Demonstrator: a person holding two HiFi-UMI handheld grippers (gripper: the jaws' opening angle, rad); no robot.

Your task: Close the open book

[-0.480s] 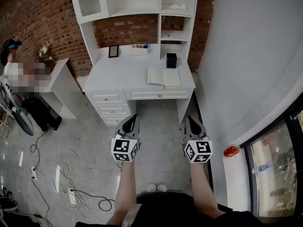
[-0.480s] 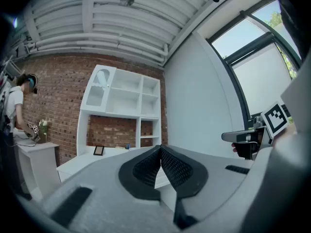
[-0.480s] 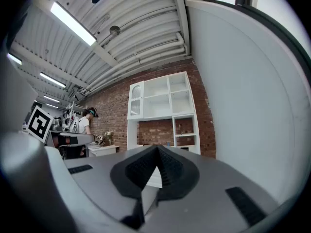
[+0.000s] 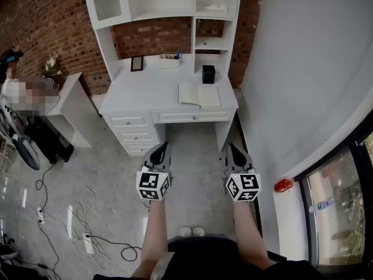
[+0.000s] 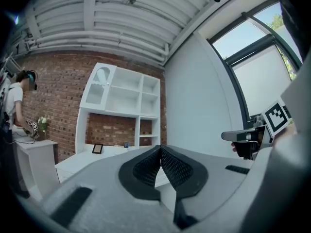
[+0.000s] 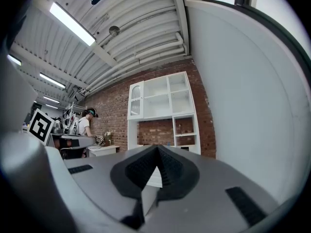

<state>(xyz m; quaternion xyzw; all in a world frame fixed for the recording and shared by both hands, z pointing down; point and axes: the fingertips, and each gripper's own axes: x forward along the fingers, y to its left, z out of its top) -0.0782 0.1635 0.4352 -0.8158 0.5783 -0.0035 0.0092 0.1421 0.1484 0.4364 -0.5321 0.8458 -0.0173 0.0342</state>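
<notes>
The open book (image 4: 200, 94) lies flat on the right part of the white desk (image 4: 151, 92), pale pages up. Both grippers hang over the floor well short of the desk, pointing towards it. My left gripper (image 4: 159, 150) is shut and empty; in the left gripper view its dark pads (image 5: 146, 166) meet at the tip (image 5: 160, 148). My right gripper (image 4: 235, 151) is also shut with nothing in it, its tips together (image 6: 157, 148). The book is hidden behind the jaws in both gripper views.
On the desk stand a black cube box (image 4: 208, 74) and a small picture frame (image 4: 137, 63), under a white hutch (image 4: 163, 4). A white side table (image 4: 70, 98) and a person (image 4: 11, 86) are at left. Cables (image 4: 87, 214) lie on the floor. A white wall (image 4: 303, 69) runs along the right.
The head view has shifted slightly, so the desk sits a touch higher and further left. Both grippers keep their places and stay shut.
</notes>
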